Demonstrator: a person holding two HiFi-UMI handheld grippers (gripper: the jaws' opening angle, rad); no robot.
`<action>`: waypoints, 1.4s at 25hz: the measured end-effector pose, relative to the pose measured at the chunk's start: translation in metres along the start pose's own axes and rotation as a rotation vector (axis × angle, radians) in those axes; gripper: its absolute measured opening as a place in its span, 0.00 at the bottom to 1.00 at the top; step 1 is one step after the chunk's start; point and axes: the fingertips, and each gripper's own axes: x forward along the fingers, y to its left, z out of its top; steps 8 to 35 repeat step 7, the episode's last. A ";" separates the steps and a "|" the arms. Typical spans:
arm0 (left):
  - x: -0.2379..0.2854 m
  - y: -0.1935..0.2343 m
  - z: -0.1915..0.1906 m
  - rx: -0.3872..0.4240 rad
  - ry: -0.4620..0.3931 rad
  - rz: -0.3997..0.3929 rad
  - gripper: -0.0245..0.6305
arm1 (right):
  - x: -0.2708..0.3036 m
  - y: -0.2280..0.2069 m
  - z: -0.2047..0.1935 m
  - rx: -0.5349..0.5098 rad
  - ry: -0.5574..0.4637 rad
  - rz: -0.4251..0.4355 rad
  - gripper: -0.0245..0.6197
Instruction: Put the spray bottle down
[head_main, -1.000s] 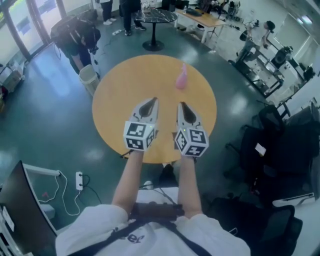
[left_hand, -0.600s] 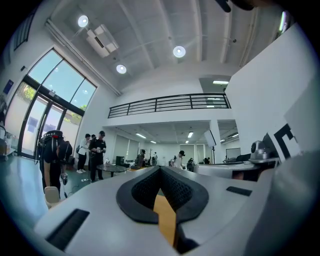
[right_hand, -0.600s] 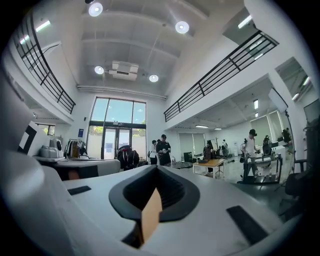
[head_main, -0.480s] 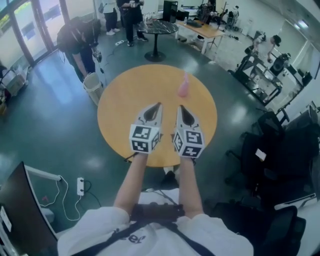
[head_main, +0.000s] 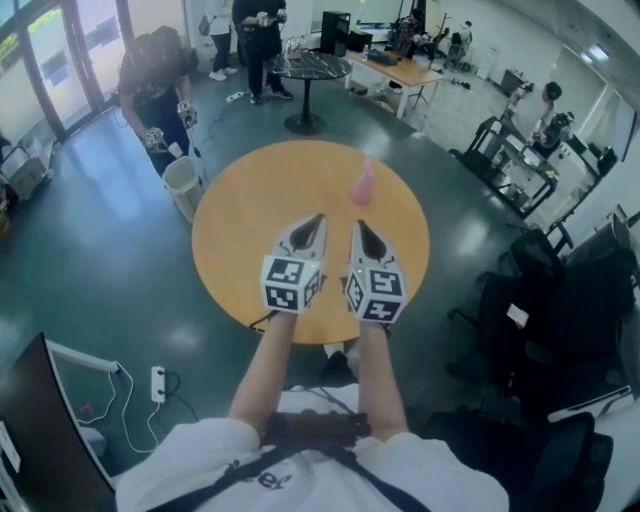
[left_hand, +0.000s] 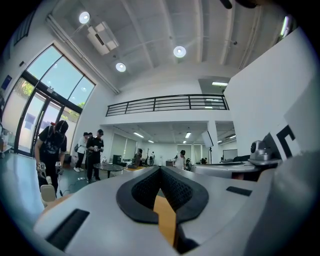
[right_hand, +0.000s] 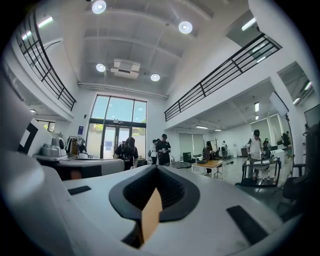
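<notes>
Head view: spray bottle (head_main: 362, 182) already down on the counter (head_main: 250, 200), and both hand-held grippers are closed and empty.

The pink bottle stands upright on the far half of the round yellow counter, well apart from both tools. Your left hand-held gripper (head_main: 317, 218) and right hand-held gripper (head_main: 359, 225) hang side by side over the near half, pointing level toward the far side. Each gripper view shows its jaws pressed together with nothing between them, only a sliver of counter behind. The put-down looks finished to me, so doing it well now means leaving the bottle alone. Draw your hands toward yourself rather than forward, avoid sweeping sideways near the bottle, and check that it stands steady before you count the step done.
</notes>
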 end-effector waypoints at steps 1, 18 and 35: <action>0.002 0.001 0.000 -0.003 -0.001 -0.002 0.05 | 0.001 -0.001 0.000 -0.001 0.001 -0.002 0.07; 0.008 0.001 -0.002 -0.019 0.003 -0.011 0.05 | 0.002 -0.005 -0.001 -0.014 0.002 -0.014 0.07; 0.008 0.001 -0.002 -0.019 0.003 -0.011 0.05 | 0.002 -0.005 -0.001 -0.014 0.002 -0.014 0.07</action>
